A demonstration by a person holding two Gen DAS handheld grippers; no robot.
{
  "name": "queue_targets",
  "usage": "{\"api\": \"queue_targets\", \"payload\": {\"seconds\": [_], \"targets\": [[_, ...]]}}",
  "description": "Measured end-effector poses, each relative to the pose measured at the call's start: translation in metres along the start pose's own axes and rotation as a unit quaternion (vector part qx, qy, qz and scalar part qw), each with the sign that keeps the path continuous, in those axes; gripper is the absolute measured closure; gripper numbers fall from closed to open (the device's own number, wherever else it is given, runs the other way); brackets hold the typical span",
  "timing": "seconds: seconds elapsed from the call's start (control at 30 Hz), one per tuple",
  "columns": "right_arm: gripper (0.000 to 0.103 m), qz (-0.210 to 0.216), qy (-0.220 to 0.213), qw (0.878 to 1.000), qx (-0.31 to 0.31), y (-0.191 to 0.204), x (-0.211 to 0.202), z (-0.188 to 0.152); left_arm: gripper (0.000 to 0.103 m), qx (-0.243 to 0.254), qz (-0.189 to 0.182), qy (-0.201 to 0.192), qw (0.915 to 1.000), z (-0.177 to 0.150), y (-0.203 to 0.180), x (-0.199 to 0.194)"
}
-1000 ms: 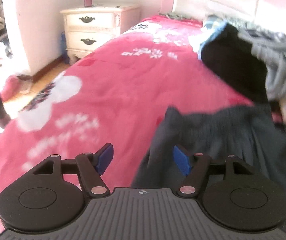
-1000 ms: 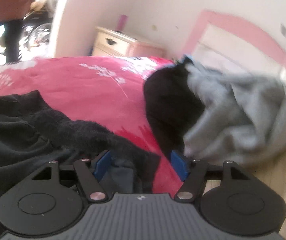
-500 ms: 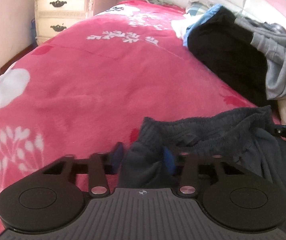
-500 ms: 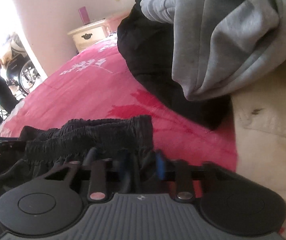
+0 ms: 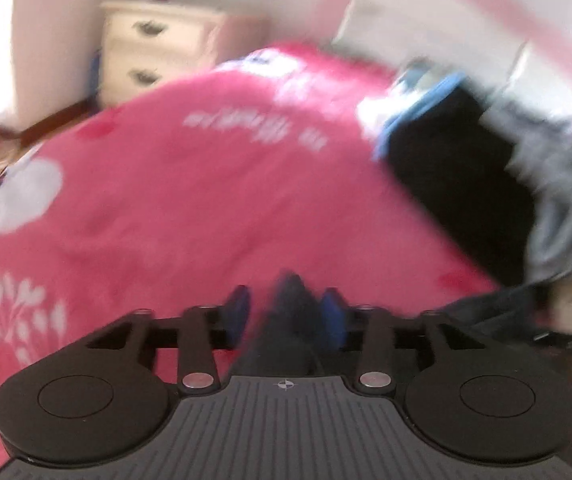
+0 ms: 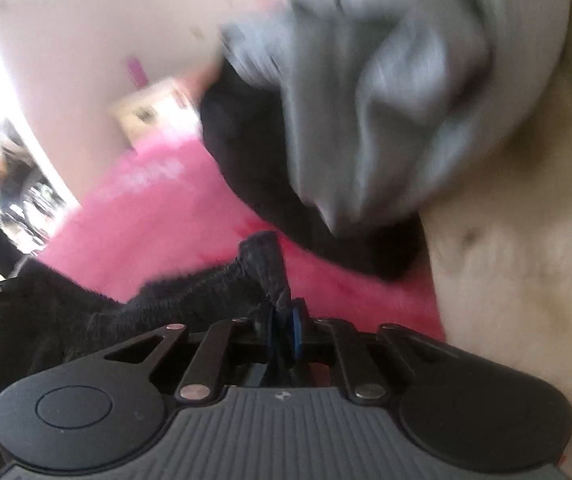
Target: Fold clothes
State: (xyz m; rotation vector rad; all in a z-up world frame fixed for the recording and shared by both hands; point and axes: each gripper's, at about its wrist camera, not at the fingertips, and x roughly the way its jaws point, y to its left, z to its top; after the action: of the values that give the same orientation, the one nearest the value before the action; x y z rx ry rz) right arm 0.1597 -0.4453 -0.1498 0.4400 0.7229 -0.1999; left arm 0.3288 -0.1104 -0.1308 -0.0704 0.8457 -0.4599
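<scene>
both grippers, the left gripper [image 5: 286,312] and right gripper [image 6: 281,320], are now pinching the dark sweatpants' waistband [image 6: 213,280], which a second ago lay loose above the pink blanket [image 5: 205,208], so a lift seems underway, though blur is hiding the legs and the garment pile [image 6: 366,100].

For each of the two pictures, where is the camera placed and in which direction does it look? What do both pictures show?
Left wrist: sits behind the left gripper, looking across the pink blanket toward a nightstand; its fingers hold dark fabric.
Right wrist: sits behind the right gripper, shut on the dark garment, facing a grey garment and black garment.
Shared: blanket, nightstand, grey and black garments, dark garment.
</scene>
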Motion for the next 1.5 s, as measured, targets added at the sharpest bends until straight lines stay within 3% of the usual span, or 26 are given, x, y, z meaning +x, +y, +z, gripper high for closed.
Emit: {"api": "queue_targets", "payload": {"seconds": [0.17, 0.3, 0.43, 0.6, 0.73, 0.83, 0.97, 1.1, 1.13, 1.3, 1.43, 1.5], "targets": [[0.064, -0.023, -0.025, 0.999, 0.007, -0.006, -0.008, -0.003, 0.052, -0.034, 0.018, -0.008, 0.9992, -0.006, 0.021, -0.009], [0.064, -0.055, -0.037, 0.997, -0.032, 0.004, -0.031, -0.007, 0.052, -0.036, 0.023, -0.019, 0.9989, -0.005, 0.031, -0.043], [0.064, -0.05, -0.036, 0.992, -0.111, 0.037, -0.072, -0.029, 0.052, -0.04, 0.005, -0.001, 0.9992, -0.014, 0.041, -0.094], [0.064, 0.006, 0.01, 0.989, -0.144, 0.065, -0.131, -0.077, 0.043, -0.039, -0.019, 0.033, 0.9985, -0.033, 0.057, -0.164], [0.064, 0.084, 0.068, 0.986, -0.129, 0.073, -0.163, -0.116, 0.034, -0.026, -0.023, 0.088, 0.9955, -0.062, 0.067, -0.203], [0.064, 0.13, 0.096, 0.976, -0.149, 0.09, -0.174, -0.137, 0.034, -0.025, -0.032, 0.15, 0.9879, -0.092, 0.072, -0.211], [0.064, 0.201, 0.116, 0.95, -0.21, 0.126, -0.182, -0.16, 0.034, -0.018, -0.014, 0.196, 0.9803, -0.133, 0.078, -0.21], [0.064, 0.258, 0.137, 0.908, -0.3, 0.16, -0.197, -0.189, 0.035, -0.037, -0.011, 0.165, 0.9856, -0.146, 0.09, -0.234], [0.064, 0.253, 0.141, 0.907, -0.307, 0.161, -0.199, -0.193, 0.035, -0.046, -0.016, 0.149, 0.9876, -0.145, 0.094, -0.244], [0.067, 0.183, 0.153, 0.922, -0.305, 0.152, -0.209, -0.199, 0.034, -0.082, -0.058, 0.051, 0.9936, -0.11, 0.112, -0.327], [0.067, 0.127, 0.162, 0.931, -0.302, 0.144, -0.217, -0.205, 0.034, -0.056, -0.03, 0.039, 0.9972, -0.102, 0.112, -0.369], [0.066, 0.129, 0.149, 0.943, -0.27, 0.144, -0.226, -0.196, 0.034, -0.043, -0.011, 0.044, 0.998, -0.106, 0.11, -0.381]]}}
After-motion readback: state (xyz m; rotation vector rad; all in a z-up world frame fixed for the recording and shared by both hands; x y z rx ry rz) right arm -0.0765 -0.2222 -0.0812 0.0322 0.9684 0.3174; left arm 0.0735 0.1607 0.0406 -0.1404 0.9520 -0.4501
